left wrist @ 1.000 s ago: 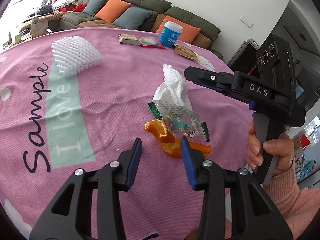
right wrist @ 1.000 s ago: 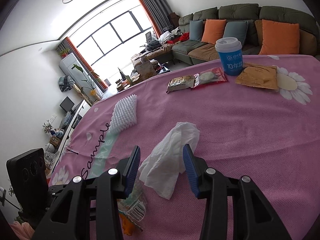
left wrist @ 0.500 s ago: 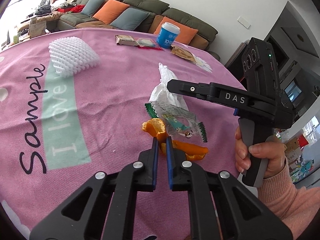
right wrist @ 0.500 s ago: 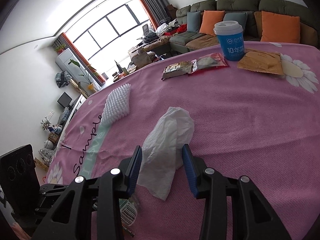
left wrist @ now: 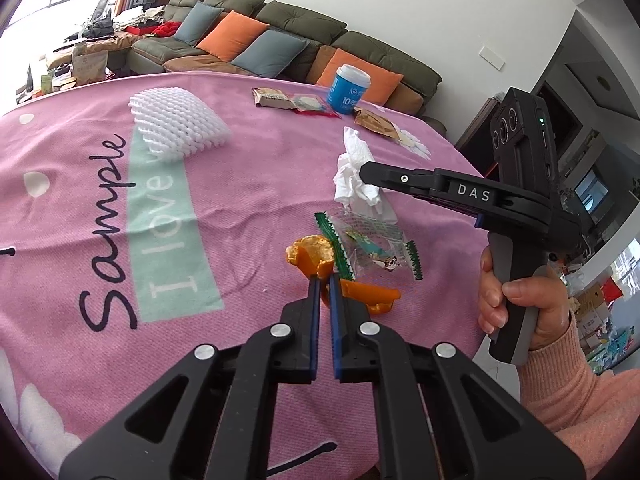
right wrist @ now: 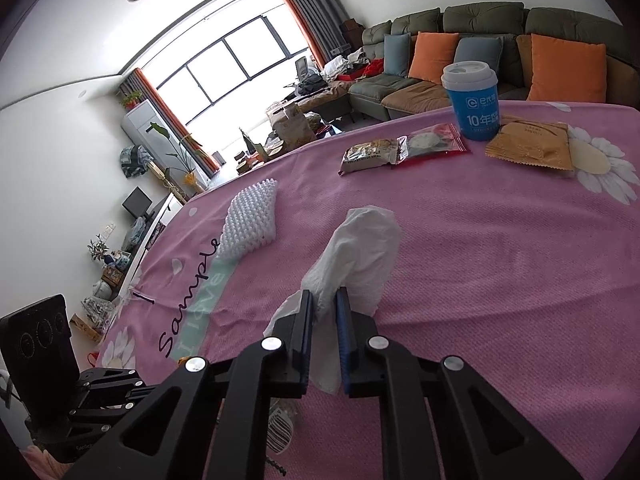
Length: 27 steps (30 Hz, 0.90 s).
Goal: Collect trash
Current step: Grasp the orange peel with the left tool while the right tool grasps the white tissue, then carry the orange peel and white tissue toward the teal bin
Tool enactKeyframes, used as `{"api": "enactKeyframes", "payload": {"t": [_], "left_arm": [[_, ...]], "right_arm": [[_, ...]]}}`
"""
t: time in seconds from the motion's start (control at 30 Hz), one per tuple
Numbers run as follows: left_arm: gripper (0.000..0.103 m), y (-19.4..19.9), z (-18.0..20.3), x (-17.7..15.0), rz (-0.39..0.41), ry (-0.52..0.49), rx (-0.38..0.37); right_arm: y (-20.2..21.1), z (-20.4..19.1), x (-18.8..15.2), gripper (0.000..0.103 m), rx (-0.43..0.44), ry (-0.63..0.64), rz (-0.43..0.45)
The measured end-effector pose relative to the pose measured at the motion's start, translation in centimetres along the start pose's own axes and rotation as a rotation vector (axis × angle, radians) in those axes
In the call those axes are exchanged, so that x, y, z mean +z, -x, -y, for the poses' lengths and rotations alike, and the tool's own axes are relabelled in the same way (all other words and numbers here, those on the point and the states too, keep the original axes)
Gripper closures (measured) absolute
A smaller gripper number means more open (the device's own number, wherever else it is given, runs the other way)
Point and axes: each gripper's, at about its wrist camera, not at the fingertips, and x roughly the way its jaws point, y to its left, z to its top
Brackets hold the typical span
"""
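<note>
While the pink tablecloth [left wrist: 240,184] carries the whole scatter, the trash sits in one cluster near its right-hand edge, with the white foam net [left wrist: 180,128], blue cup [left wrist: 347,89] and snack packets [right wrist: 404,150] lying well apart toward the sofa side. Right gripper [right wrist: 323,300]: fingers drawn in on the white tissue [right wrist: 356,248], which bunches between the pads and runs lengthwise straight ahead along the finger line, its far end resting on the cloth. Left gripper [left wrist: 325,280]: fingers nearly together, pinching a curled edge of the orange peel [left wrist: 314,254]; the rest of the peel trails off to the right, touching the cloth. Clear wrapper [left wrist: 372,246] with green crimped ends lies just beyond the peel, between it and the tissue, partly overlapping the peel. Judgement: both grips look set, so the lift comes next; the wrapper, nearer the left fingers, may drag along with the peel.
</note>
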Motion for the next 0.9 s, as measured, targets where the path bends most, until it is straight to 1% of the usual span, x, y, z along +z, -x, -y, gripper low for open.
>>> {"api": "enactKeyframes", "payload": {"t": [0.27,0.53,0.9], "left_arm": [[0.099,2.2,-1.7,-1.0,0.035,0.032,0.043],[0.099,5.1,-3.2,-1.5,0.083,0.066,0.092],[0.100,8.4,-5.3,-2.7,0.130,0.122,0.154]], "right_arm": [[0.4,-1.5,0.7,0.093,0.027,0.031,0.026],[0.7,-4.5,1.3,0.093,0.082,0.084,0.051],[-1.4,-10.2,0.9,0.093,0.188,0.159,0.010]]}}
